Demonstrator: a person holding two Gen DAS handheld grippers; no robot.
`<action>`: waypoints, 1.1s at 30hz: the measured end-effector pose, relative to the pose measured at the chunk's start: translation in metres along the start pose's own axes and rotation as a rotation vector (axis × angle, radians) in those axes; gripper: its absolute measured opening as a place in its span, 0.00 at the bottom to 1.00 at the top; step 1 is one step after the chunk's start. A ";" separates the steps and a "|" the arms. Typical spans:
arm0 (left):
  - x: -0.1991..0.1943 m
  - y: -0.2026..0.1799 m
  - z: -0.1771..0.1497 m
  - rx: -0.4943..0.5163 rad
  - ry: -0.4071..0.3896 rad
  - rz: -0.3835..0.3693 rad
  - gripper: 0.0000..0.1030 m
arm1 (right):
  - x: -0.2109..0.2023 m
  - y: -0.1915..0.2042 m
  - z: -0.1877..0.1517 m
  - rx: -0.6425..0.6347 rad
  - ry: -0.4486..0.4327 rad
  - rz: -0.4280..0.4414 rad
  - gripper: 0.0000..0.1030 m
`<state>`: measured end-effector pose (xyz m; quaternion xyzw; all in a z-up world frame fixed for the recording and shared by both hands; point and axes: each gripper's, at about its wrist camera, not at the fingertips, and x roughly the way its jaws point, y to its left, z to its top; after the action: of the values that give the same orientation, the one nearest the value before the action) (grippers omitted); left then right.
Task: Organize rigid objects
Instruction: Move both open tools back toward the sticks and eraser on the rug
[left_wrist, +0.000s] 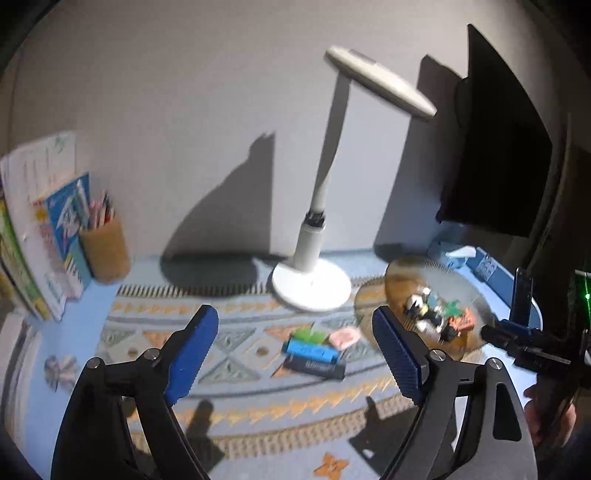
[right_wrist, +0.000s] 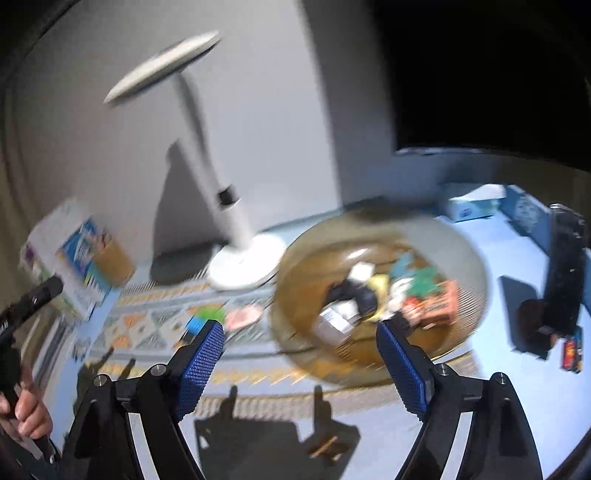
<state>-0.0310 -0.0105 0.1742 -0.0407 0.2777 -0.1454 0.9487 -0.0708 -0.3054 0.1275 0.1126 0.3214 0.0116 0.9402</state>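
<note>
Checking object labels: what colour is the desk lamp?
White, the lamp shows best in the left wrist view.

No legible text; print on books (left_wrist: 55, 229) too blurred to read.

Right gripper (right_wrist: 299, 354) jaws wide, nothing between them, hovering over the patterned mat (right_wrist: 155, 321). Brown bowl (right_wrist: 469, 258) of small items just ahead; white lamp (right_wrist: 236, 266) far left of it.
</note>
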 end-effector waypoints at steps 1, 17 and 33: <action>0.004 0.004 -0.005 -0.007 0.017 -0.002 0.82 | 0.009 0.013 -0.008 -0.025 0.025 0.012 0.81; 0.101 0.026 -0.101 -0.106 0.330 -0.010 0.82 | 0.097 0.049 -0.086 -0.136 0.228 -0.010 0.81; 0.187 -0.047 -0.083 0.024 0.405 0.100 0.82 | 0.096 0.011 -0.083 0.063 0.243 0.066 0.83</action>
<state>0.0629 -0.1108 0.0152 0.0146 0.4627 -0.1064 0.8800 -0.0446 -0.2689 0.0088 0.1504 0.4293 0.0458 0.8894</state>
